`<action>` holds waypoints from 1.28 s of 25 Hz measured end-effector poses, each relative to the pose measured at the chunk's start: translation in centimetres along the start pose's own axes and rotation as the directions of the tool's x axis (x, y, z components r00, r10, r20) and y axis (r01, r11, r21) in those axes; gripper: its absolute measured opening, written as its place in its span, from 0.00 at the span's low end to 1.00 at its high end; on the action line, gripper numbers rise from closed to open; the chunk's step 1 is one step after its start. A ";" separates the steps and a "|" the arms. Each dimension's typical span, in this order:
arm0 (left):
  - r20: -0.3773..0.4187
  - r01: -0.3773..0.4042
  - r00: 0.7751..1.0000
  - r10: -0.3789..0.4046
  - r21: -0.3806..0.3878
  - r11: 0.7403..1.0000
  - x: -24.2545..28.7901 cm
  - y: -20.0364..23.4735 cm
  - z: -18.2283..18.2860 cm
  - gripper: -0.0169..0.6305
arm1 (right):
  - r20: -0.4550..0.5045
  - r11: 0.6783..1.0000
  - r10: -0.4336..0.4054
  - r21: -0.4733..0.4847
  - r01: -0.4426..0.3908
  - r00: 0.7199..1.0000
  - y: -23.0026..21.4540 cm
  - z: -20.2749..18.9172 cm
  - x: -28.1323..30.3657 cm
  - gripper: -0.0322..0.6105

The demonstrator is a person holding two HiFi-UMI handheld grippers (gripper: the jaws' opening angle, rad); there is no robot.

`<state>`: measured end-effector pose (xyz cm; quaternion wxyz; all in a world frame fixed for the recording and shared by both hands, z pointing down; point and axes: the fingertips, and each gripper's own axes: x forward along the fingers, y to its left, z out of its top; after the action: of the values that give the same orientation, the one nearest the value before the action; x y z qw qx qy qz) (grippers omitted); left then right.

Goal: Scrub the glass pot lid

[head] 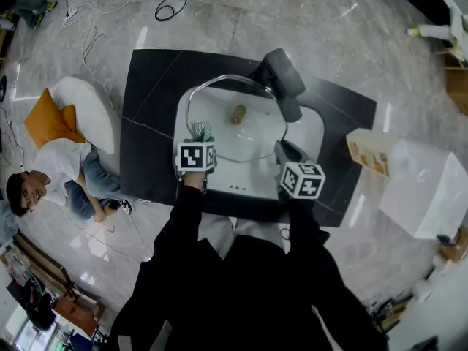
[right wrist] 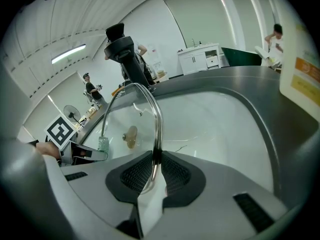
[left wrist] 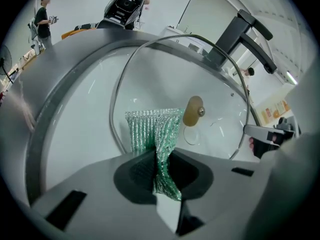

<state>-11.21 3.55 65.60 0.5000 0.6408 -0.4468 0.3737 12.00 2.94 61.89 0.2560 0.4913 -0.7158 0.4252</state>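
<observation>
The glass pot lid, with a metal rim and a tan knob, stands tilted in the white sink. My right gripper is shut on the lid's rim at its near right edge; the right gripper view shows the pads pinching the rim. My left gripper is shut on a green mesh scrub cloth, which lies against the glass left of the knob. The cloth also shows small in the right gripper view.
A black faucet rises at the sink's far right. The sink sits in a dark countertop. An orange-and-white carton and a white box stand to the right. A person sits on the floor at left.
</observation>
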 end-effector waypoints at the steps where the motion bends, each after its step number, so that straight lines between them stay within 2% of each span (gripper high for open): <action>1: -0.004 0.000 1.000 0.000 0.003 1.000 0.0 -0.1 -0.1 0.11 | 0.001 1.000 0.001 -0.005 -0.001 1.000 0.0 0.0 0.0 0.13; 12: -0.032 0.012 0.999 -0.011 0.032 0.999 0.9 -1.6 -1.2 0.11 | 0.003 1.000 0.011 -0.024 -0.011 1.000 0.2 0.1 -0.1 0.13; 18: -0.043 0.035 0.998 -0.034 0.021 0.999 1.4 -2.6 -1.7 0.11 | 0.003 1.000 0.011 -0.024 -0.011 1.000 0.2 0.1 -0.1 0.13; 32: -0.080 0.046 0.996 -0.039 0.085 0.995 2.5 -5.1 -2.3 0.11 | 0.004 0.999 0.008 -0.031 -0.008 1.000 0.2 0.2 -0.2 0.14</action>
<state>-5.70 5.84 66.84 0.4965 0.6564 -0.3965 0.4068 11.85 2.87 61.56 0.2604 0.4852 -0.7247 0.4143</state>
